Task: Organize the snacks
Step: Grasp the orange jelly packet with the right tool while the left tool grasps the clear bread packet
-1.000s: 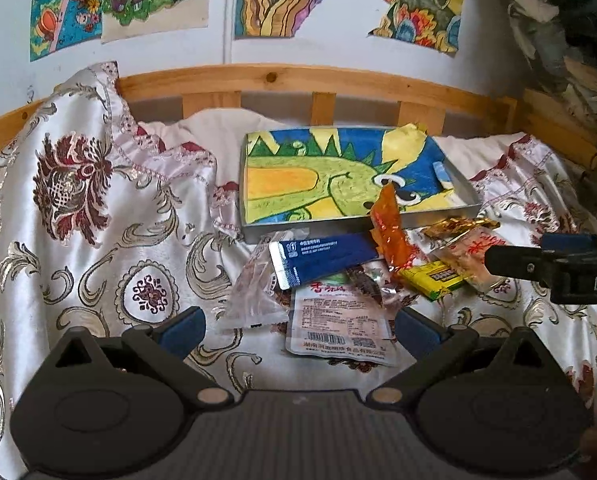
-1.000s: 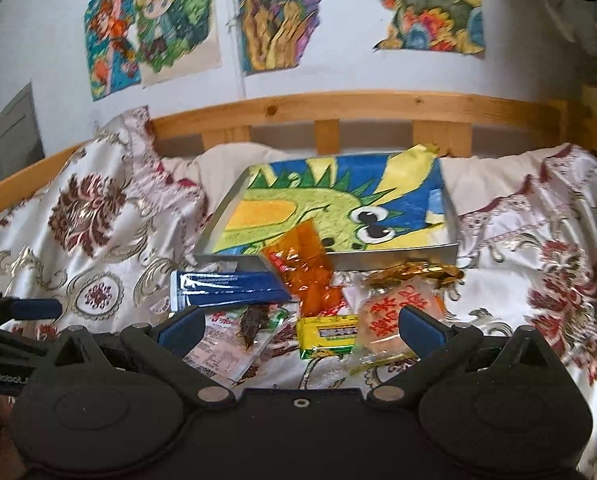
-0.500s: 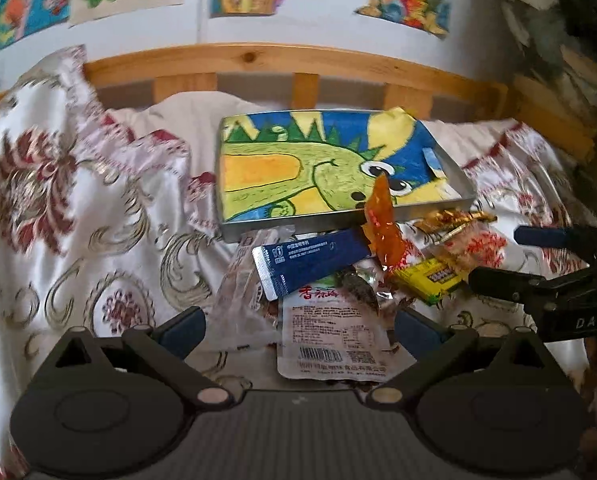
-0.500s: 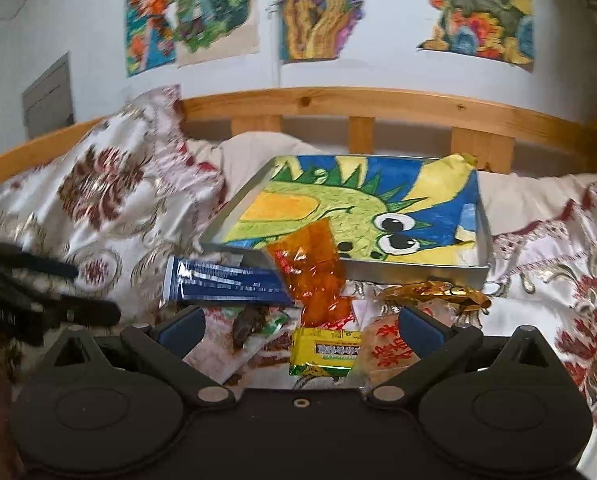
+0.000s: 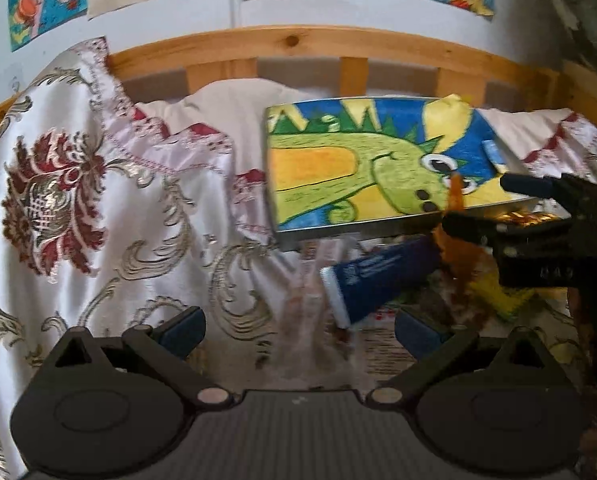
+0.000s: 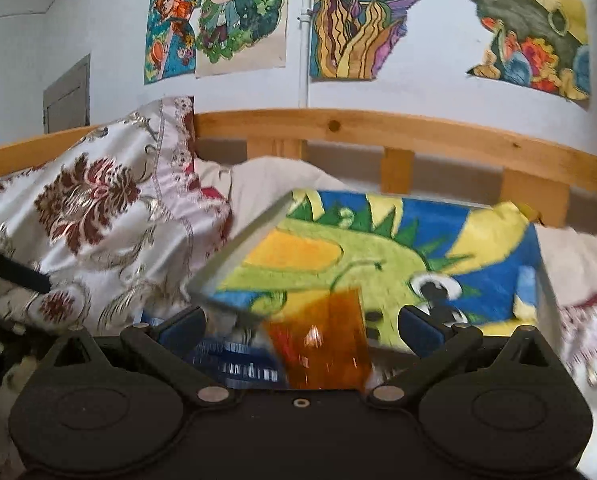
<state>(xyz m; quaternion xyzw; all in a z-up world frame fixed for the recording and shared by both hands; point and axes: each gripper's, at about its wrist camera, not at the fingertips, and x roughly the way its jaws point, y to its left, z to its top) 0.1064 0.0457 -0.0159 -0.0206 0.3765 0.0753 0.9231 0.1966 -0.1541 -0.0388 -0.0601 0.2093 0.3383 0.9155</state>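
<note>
orange snack packet [image 6: 318, 344] is see-through amber, crinkly and glossy, sitting low centre of the right wrist frame between the spread-apart right gripper [image 6: 300, 326] fingers, in front of the dragon-painted tray [image 6: 234, 258]. left gripper [image 5: 298, 326] fingers are wide apart too, over the blue packet [image 5: 378, 276].

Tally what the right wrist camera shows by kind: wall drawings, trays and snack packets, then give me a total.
Wall drawings: 4
Tray: 1
Snack packets: 2, an orange packet and a blue packet
Total: 7
</note>
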